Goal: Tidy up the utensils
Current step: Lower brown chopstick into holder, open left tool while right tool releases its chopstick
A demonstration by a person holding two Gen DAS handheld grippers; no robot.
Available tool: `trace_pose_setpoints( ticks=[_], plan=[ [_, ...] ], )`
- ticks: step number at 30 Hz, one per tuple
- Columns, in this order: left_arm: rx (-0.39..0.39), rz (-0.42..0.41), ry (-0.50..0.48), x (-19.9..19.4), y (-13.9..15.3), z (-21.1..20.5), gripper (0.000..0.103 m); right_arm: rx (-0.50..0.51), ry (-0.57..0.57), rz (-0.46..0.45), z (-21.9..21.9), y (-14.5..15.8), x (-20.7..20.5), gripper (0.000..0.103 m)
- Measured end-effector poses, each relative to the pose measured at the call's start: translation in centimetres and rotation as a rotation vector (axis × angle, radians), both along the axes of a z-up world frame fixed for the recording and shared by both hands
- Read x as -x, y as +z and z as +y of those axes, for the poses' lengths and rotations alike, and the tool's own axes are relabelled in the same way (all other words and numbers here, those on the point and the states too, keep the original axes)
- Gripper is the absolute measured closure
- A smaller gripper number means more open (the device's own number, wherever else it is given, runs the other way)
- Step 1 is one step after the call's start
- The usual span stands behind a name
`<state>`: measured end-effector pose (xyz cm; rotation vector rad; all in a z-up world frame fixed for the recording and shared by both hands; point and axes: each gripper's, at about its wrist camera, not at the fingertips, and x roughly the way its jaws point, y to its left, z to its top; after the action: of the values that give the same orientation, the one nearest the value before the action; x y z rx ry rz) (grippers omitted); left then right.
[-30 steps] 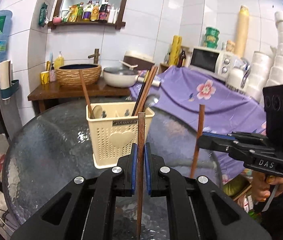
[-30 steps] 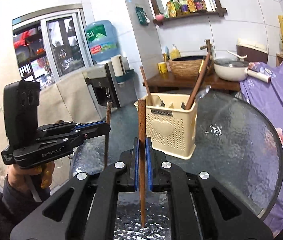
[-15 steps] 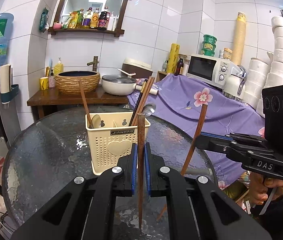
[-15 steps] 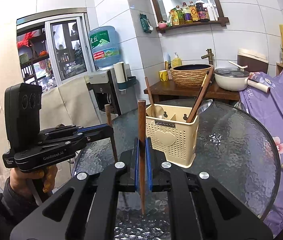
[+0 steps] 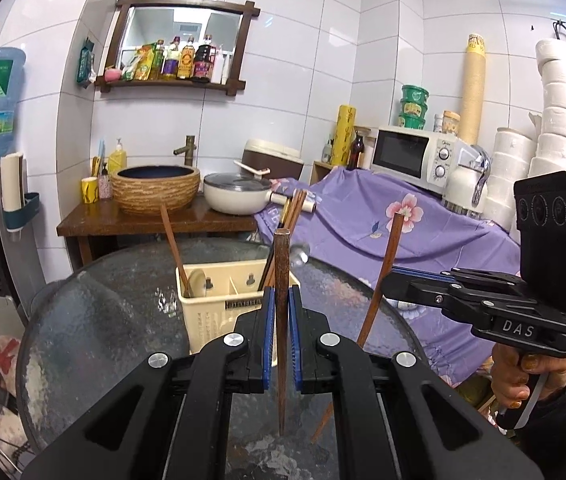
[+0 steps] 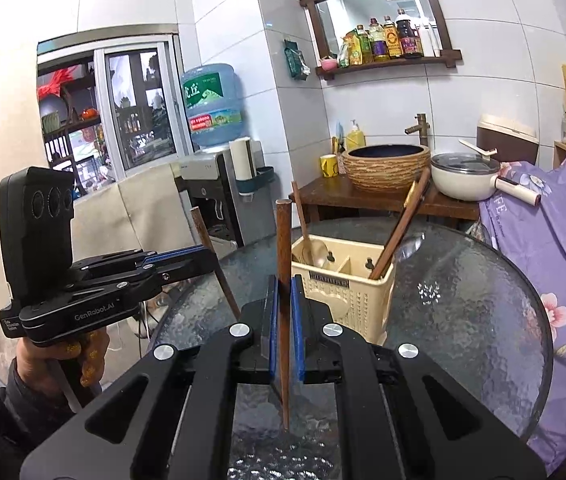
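On the round, dark textured-glass table [image 5: 95, 320] stands a cream perforated plastic utensil caddy [image 6: 343, 280], the landmark for everything else. Its divided compartments hold a pale spoon [image 6: 315, 250] with a brown handle at one end and a bundle of dark chopsticks [image 6: 399, 228] leaning out of the other. Nearer the camera than the caddy, the left gripper [image 5: 279, 332] has its blue-padded jaws pinched tight on a single brown wooden chopstick [image 5: 281, 320], held upright. To the caddy's right in the left wrist view, the right gripper [image 6: 283, 332] likewise clamps a second brown wooden chopstick [image 6: 284, 300], tilted, its tip above the glass.
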<state>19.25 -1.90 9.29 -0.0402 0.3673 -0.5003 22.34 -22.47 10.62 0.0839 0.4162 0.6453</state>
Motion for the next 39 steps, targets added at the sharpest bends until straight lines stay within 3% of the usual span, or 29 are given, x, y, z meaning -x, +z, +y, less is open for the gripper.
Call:
trace_pose_setpoints(
  ticks=[6, 13, 18, 23, 28, 34, 39],
  plan=[
    [0.016, -0.065, 0.004, -0.8, 3.6, 0.8, 0.096, -0.031, -0.004, -0.075, -0.3, 4.8, -1.7, 0.096],
    [0.044, -0.165, 0.046, -3.9, 10.3, 1.1, 0.096, -0.023, -0.073, -0.206, 0.4, 11.3, -5.0, 0.096],
    [0.039, -0.173, 0.092, -8.0, 12.0, 0.2, 0.096, 0.015, -0.137, -0.246, 1.3, 12.5, -8.2, 0.096],
    [0.019, -0.124, 0.115, -11.4, 9.6, -0.6, 0.096, 0.039, -0.165, -0.184, 2.1, 9.3, -11.5, 0.096],
    [-0.002, -0.026, 0.121, -13.8, 4.7, -0.9, 0.096, 0.064, -0.173, -0.092, 2.5, 4.3, -14.0, 0.096],
    [-0.03, 0.036, 0.123, -14.6, 1.0, -0.9, 0.096, 0.065, -0.18, -0.004, 2.6, 0.1, -15.3, 0.096],
    [-0.06, 0.102, 0.102, -15.1, -1.8, -1.1, 0.096, 0.053, -0.18, 0.009, 2.7, -1.5, -15.8, 0.096]
  ],
)
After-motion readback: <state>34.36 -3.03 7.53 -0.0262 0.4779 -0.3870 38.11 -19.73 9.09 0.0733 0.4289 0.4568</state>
